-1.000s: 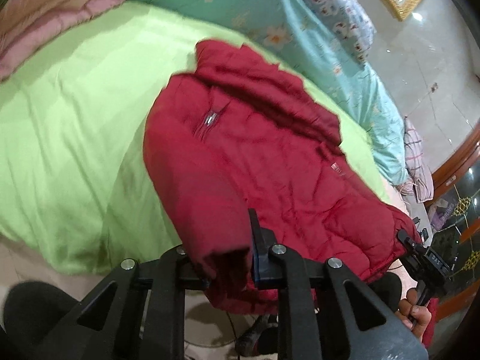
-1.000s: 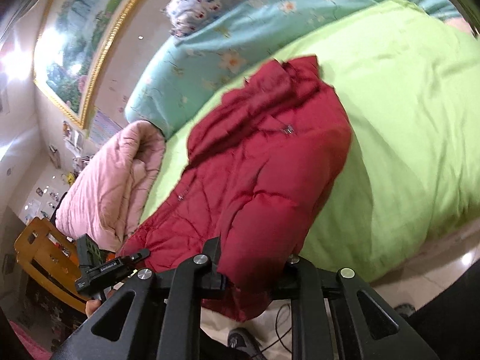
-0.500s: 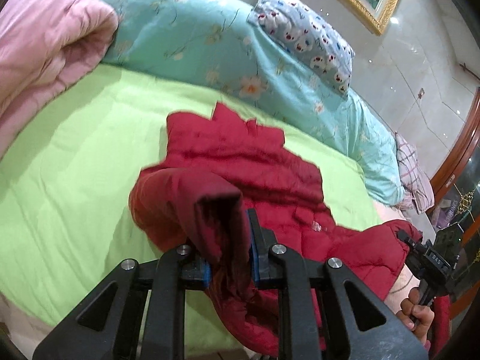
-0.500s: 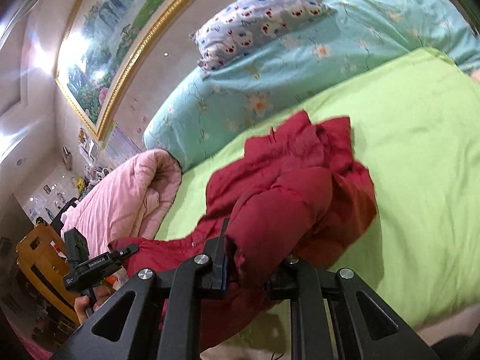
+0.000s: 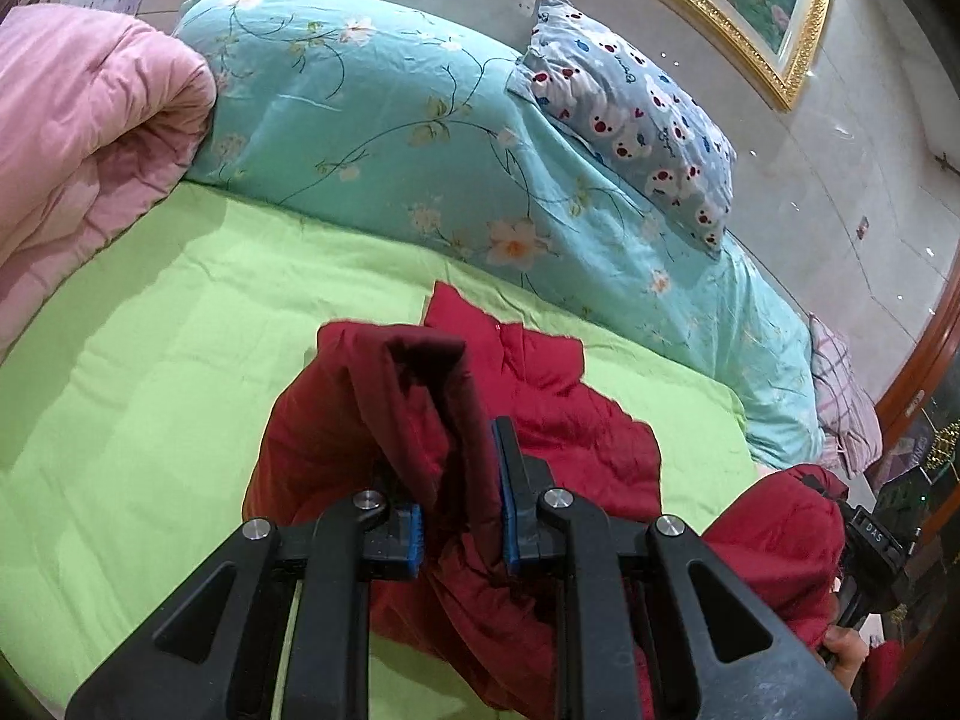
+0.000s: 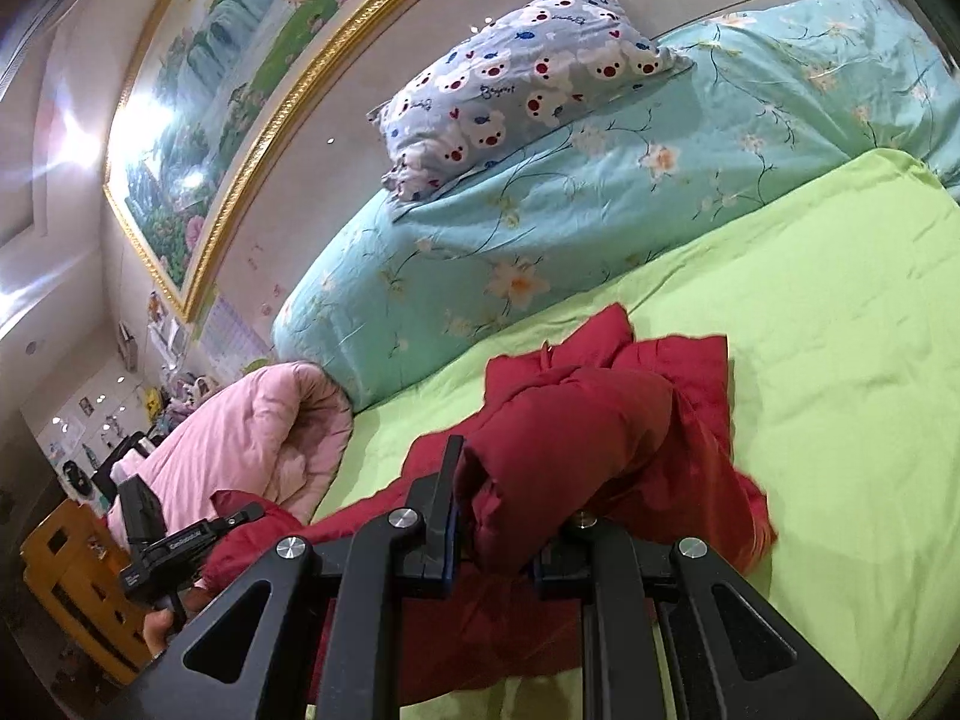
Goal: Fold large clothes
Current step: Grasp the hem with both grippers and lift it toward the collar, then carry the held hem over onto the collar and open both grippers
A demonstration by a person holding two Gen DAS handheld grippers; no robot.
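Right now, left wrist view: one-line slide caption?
Left gripper clamps a raised fold of the red padded jacket over the green bedsheet, teal floral quilt behind.

Home bedroom. Bed point(image 5: 150, 324) with lime-green sheet; long teal floral bolster point(image 5: 420, 138) across head end, bear-print pillow point(image 5: 630, 120) on top of it. Rolled pink quilt point(image 5: 78, 138) at bed's side. Gold-framed landscape painting point(image 6: 240, 78) on wall above. Cluttered shelves in dim background, details unclear.
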